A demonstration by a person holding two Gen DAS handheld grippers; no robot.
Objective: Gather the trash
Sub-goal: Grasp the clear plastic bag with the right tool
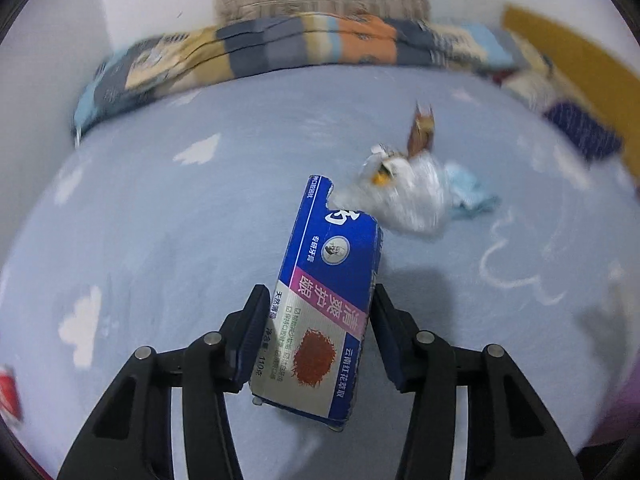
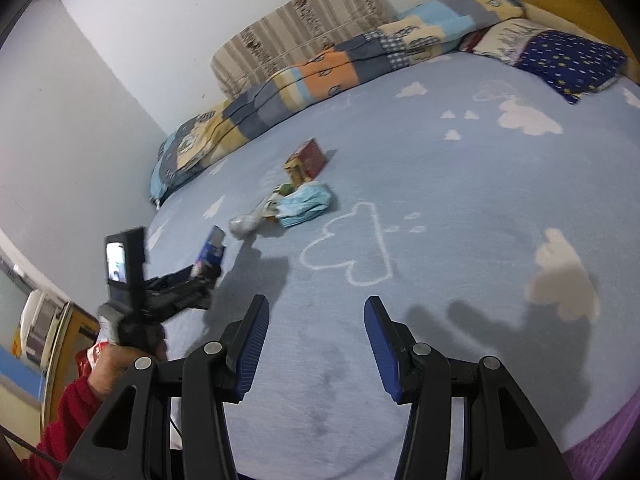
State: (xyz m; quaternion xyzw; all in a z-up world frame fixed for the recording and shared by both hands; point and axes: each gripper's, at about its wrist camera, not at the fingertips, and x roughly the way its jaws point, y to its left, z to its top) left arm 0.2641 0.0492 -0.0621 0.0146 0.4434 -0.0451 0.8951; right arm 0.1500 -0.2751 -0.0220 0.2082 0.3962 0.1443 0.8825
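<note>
My left gripper (image 1: 318, 300) is shut on a blue toothpaste box (image 1: 326, 296) and holds it above the bed. The left gripper (image 2: 200, 276) with the box (image 2: 210, 250) also shows at the left of the right wrist view. More trash lies on the light blue sheet: a crumpled clear plastic bag (image 1: 404, 196) (image 2: 250, 220), a light blue wrapper (image 1: 470, 196) (image 2: 306, 204) and a small red and brown carton (image 1: 420, 132) (image 2: 306, 160). My right gripper (image 2: 316, 308) is open and empty, above the sheet nearer the bed's front.
A patchwork quilt (image 2: 304, 80) lies folded along the far side by the wall (image 2: 80, 100). A striped cushion (image 2: 296, 28) stands behind it. Pillows (image 2: 568, 60) lie at the back right. A red item (image 1: 8, 396) shows at the far left edge.
</note>
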